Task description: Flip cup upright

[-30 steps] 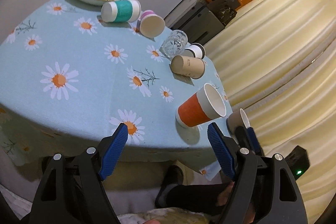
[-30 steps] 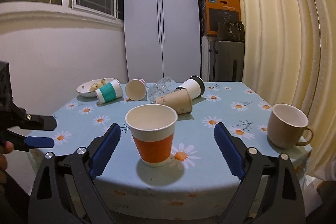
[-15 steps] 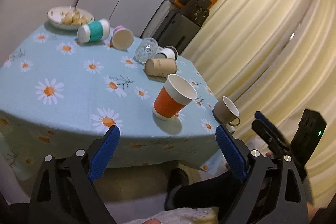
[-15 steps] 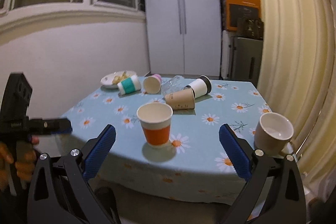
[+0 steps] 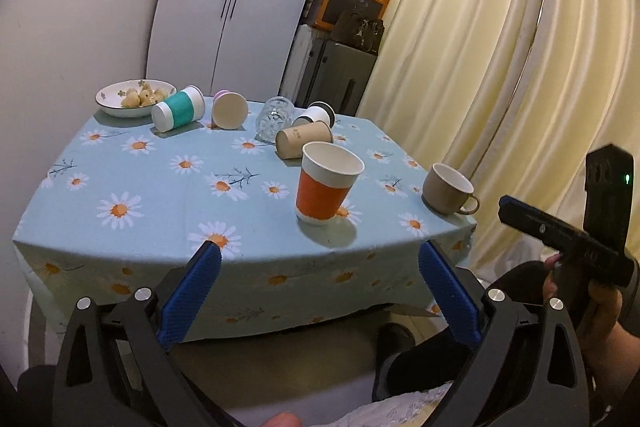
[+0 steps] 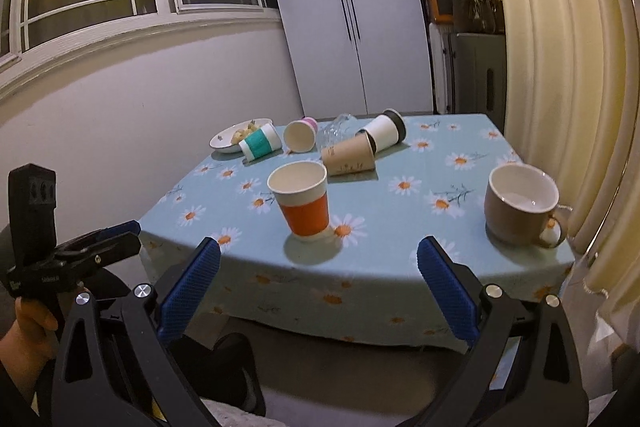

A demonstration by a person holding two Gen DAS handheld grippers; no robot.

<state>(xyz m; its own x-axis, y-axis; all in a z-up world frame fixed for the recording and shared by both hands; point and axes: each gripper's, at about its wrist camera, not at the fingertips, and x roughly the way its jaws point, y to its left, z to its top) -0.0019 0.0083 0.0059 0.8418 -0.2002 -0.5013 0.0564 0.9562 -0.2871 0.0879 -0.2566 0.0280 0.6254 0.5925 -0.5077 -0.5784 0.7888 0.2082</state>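
Two claws are held back from the desk (image 6: 400,267), both with jaws wide apart and nothing gripped: the left claw (image 5: 320,291) and the right claw (image 6: 318,287). Between them, near the front edge, the orange cup (image 6: 302,205) is seen standing upright, mouth up. It is judged light and thin-walled — easily crushed or tipped — so it is best taken across the sleeved middle, gently. Further right, a brown mug (image 6: 520,205) is set upright.

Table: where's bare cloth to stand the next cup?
Bare cloth lies left of the orange cup, and between it and the mug. The back is crowded: bowl, teal cup, glass, brown cup.
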